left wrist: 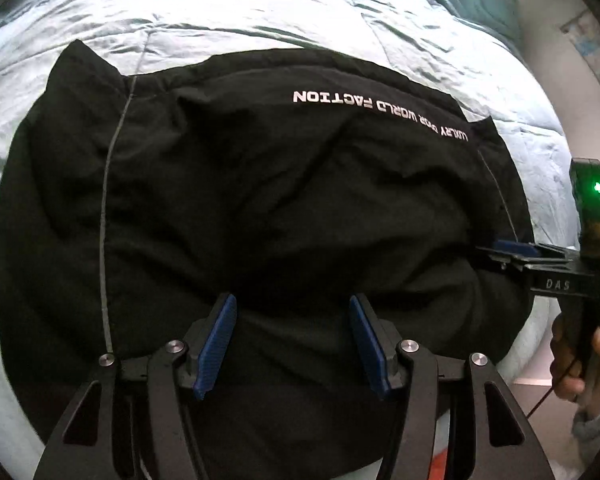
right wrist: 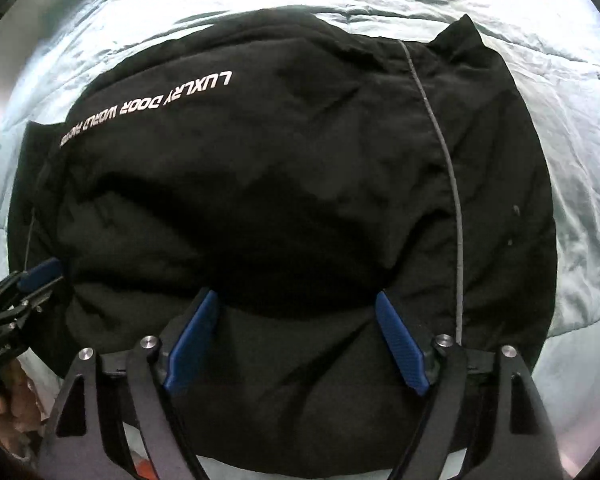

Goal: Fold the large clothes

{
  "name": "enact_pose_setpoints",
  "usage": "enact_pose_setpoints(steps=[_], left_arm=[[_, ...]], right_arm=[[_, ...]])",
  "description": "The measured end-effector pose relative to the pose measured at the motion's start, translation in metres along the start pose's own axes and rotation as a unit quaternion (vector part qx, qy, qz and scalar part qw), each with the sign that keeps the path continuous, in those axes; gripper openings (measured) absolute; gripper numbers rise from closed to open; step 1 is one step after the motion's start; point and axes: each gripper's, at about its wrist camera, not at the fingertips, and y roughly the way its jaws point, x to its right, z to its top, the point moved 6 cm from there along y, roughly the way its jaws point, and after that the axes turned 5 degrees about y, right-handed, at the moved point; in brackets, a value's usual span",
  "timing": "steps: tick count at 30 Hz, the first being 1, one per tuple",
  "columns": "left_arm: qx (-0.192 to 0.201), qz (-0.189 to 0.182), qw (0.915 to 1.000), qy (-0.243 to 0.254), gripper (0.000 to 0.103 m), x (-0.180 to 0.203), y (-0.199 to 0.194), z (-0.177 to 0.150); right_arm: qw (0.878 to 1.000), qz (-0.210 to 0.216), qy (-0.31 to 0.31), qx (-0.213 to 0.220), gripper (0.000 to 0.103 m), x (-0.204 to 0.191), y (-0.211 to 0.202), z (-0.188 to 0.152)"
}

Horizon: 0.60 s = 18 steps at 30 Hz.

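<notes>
A large black garment of soft fabric (left wrist: pixel 260 200), printed with a line of white lettering (left wrist: pixel 380 114) and edged by a thin grey piping stripe (left wrist: pixel 104 216), lies folded into a broad rumpled mound on a pale blue-green quilted bedspread (left wrist: pixel 220 8), which surrounds it on the far side and both flanks. The left gripper (left wrist: pixel 292 336), black with blue ribbed pads, hovers over the garment's near edge with its jaws spread and only dark cloth below them, nothing pinched. The right gripper (right wrist: pixel 296 332) hangs likewise above the near edge, jaws spread wider, gripping nothing. In the left wrist view the right gripper juts in from the right border beside the garment's side, a hand (left wrist: pixel 592 364) wrapped on its handle, a green light (left wrist: pixel 599 188) glowing above. The garment's near hem is hidden behind the gripper frames, and its folds merge into blackness.
</notes>
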Motion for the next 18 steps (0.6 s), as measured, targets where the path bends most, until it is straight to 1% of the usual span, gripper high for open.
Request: enact_pose_setpoints(steps=[3,5,7,10,13,15,17,18], left_arm=[[0.007,0.043,0.9991,0.0,0.06,0.002,-0.018,0.006],[0.032,0.069,0.997,0.009,0.06,0.002,-0.041,0.008],[0.056,0.08,0.9952,0.009,0.06,0.008,-0.061,0.017],[0.107,0.109,0.9882,0.014,0.06,0.02,-0.108,0.029],[0.155,0.126,0.9797,0.019,0.06,0.036,-0.15,0.044],[0.181,0.129,0.9748,0.02,0.06,0.047,-0.175,0.054],[0.204,0.134,0.9694,0.024,0.06,0.053,-0.203,0.055],[0.21,0.137,0.9676,0.025,0.06,0.058,-0.211,0.056]], right_arm=[[1.0,0.0,0.016,-0.011,0.082,0.0,-0.011,-0.002],[1.0,0.008,0.019,-0.009,0.082,-0.005,-0.026,-0.004],[1.0,0.005,0.013,0.005,0.082,-0.011,-0.047,-0.007],[0.999,-0.003,-0.001,0.038,0.082,-0.019,-0.081,-0.008],[0.997,0.0,-0.009,0.074,0.083,-0.03,-0.119,-0.008],[0.995,-0.004,-0.015,0.095,0.082,-0.033,-0.145,-0.008],[0.993,-0.002,-0.02,0.116,0.082,-0.044,-0.167,-0.006],[0.992,-0.003,-0.022,0.126,0.082,-0.052,-0.175,-0.003]])
